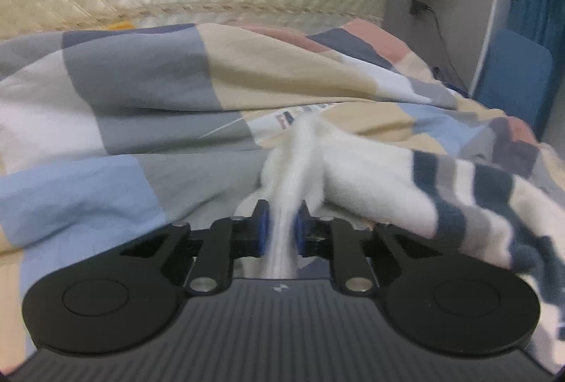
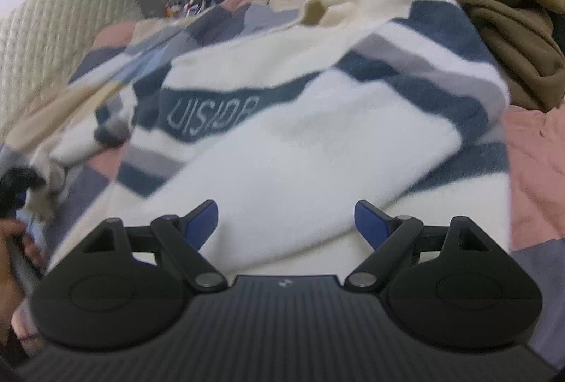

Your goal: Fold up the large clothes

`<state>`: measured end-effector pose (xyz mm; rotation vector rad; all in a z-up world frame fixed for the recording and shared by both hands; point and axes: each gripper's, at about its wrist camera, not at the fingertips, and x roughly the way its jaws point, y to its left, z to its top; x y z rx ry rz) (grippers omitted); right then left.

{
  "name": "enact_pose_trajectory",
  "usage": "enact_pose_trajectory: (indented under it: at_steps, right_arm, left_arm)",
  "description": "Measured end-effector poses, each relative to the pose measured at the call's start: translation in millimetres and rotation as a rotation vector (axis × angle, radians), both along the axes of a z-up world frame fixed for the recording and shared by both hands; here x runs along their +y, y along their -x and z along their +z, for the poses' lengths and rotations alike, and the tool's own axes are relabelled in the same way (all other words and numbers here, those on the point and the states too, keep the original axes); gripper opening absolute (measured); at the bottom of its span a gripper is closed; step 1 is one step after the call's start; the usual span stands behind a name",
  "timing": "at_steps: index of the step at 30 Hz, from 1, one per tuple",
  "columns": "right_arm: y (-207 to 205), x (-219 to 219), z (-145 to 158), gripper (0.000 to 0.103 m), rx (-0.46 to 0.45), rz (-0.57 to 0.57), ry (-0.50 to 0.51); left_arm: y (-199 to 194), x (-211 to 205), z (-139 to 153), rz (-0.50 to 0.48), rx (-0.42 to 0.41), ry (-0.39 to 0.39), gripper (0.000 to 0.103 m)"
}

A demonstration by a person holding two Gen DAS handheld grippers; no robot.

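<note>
Left wrist view: left gripper (image 1: 281, 223) jaws are clamping a white fold of the striped sweater (image 2: 300, 142), which is lying on the checked bed cover (image 1: 123, 92). Right gripper (image 2: 286, 223) jaws are standing apart over the sweater's near part.

Both wrist views look down, close over one striped sweater (image 2: 300, 142).

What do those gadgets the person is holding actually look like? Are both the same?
Yes, they match. Each hand-held gripper, left and right, has a dark grey ribbed body with a small pale logo, two round black discs at its sides, and black jointed link arms with silver pivot pins. The fingers are black with blue pads. No cables show, and no sleeve is clear enough to describe.
</note>
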<state>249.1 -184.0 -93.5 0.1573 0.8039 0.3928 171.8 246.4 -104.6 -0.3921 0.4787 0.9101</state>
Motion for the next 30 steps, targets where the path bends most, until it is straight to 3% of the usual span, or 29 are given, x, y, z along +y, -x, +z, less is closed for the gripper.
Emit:
enact_pose_trajectory:
  at_steps: [5, 7, 14, 18, 25, 28, 30]
  right_arm:
    - [4, -6, 5, 0.086, 0.001, 0.012, -0.041]
    - [6, -12, 7, 0.086, 0.009, 0.005, -0.049]
    - [14, -44, 20, 0.086, -0.034, -0.037, -0.074]
    - [18, -66, 18, 0.086, -0.022, -0.073, -0.077]
    - [24, -115, 20, 0.086, -0.02, -0.142, -0.244]
    - [23, -133, 15, 0.086, -0.004, -0.184, -0.275]
    - [20, -149, 11, 0.086, 0.017, -0.228, -0.329]
  left_arm:
    - [-1, -22, 38, -0.103, 0.032, -0.093, 0.014]
    - [-3, -39, 56, -0.189, 0.021, -0.098, 0.014]
    - [-19, -138, 128, -0.443, 0.036, -0.265, 0.013]
    - [-29, -203, 162, -0.607, 0.066, -0.307, 0.009]
    - [-54, -303, 171, -0.856, 0.14, -0.257, 0.008]
    - [-57, -337, 162, -0.933, 0.119, -0.183, 0.008]
    - [-58, -358, 157, -1.046, 0.077, -0.104, 0.008]
